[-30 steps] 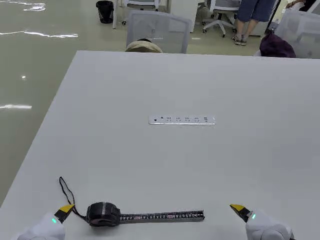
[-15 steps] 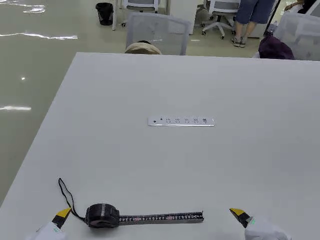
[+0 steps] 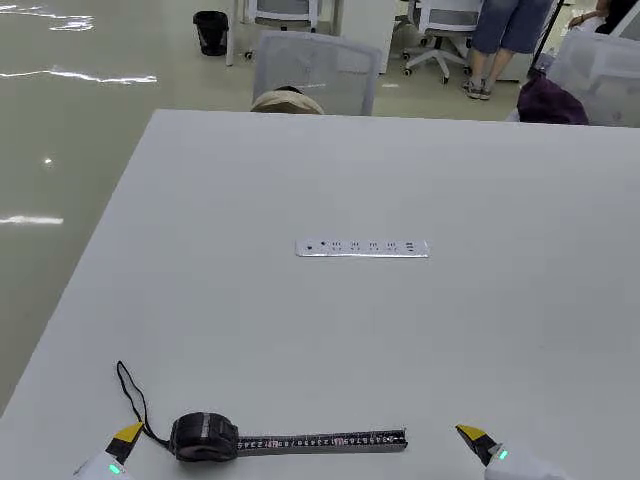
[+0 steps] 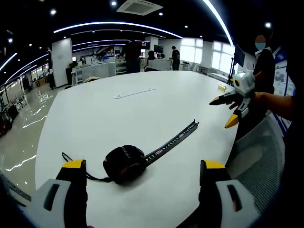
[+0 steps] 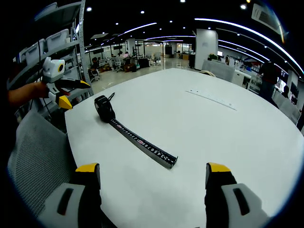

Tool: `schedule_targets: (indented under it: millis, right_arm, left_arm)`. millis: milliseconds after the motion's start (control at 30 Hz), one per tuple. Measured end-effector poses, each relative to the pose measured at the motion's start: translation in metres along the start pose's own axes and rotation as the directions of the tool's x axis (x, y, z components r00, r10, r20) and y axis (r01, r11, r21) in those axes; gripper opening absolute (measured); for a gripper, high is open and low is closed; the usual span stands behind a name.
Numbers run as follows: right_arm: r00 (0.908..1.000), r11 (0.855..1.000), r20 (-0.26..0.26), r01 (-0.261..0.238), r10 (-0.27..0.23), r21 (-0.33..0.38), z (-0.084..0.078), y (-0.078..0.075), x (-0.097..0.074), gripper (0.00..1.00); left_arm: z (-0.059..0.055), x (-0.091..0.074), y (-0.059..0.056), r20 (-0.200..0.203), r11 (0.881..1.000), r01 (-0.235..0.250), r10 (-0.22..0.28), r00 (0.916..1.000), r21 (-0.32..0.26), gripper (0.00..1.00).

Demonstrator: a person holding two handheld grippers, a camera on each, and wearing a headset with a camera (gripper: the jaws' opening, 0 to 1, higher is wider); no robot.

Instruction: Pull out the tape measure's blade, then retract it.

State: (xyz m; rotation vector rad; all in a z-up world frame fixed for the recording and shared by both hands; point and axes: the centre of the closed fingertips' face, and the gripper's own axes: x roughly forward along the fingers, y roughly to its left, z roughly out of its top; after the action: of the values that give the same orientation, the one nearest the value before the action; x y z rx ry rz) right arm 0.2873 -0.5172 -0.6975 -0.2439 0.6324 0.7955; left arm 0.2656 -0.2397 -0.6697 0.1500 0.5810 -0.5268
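Tape blade [image 3: 322,440] numerals, illegibly small

Tape measure case [image 3: 204,436], just beside left gripper [image 5: 75,94]: black, with black cord [image 3: 130,388]. Blade [image 3: 322,440], running toward right gripper [image 4: 222,111]: dark, white numerals and graduations. Both claws: yellow tips, white bodies, green light each. Table [image 3: 350,330]: plain white

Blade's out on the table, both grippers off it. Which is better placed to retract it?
Left, probably. The left gripper sits open beside the tape measure case, where the blade reels in; the right gripper is open past the blade's tip, apart from it.
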Motion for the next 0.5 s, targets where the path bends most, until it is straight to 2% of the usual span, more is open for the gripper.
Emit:
schedule_targets:
  millis: [300, 500]
  right_arm:
    - [1.0000, 1.000, -0.005, -0.008, 0.008, 0.001, -0.002, 0.003, 0.001, 0.92]
    - [0.9998, 1.000, -0.005, -0.018, 0.018, -0.004, -0.004, 0.004, 0.002, 0.91]
  left_arm:
    - [-0.005, 0.009, -0.004, -0.002, 0.999, -0.022, 0.022, 0.9997, -0.034, 0.96]
    - [-0.009, 0.013, 0.004, -0.019, 0.992, -0.085, 0.083, 0.9963, -0.092, 0.95]
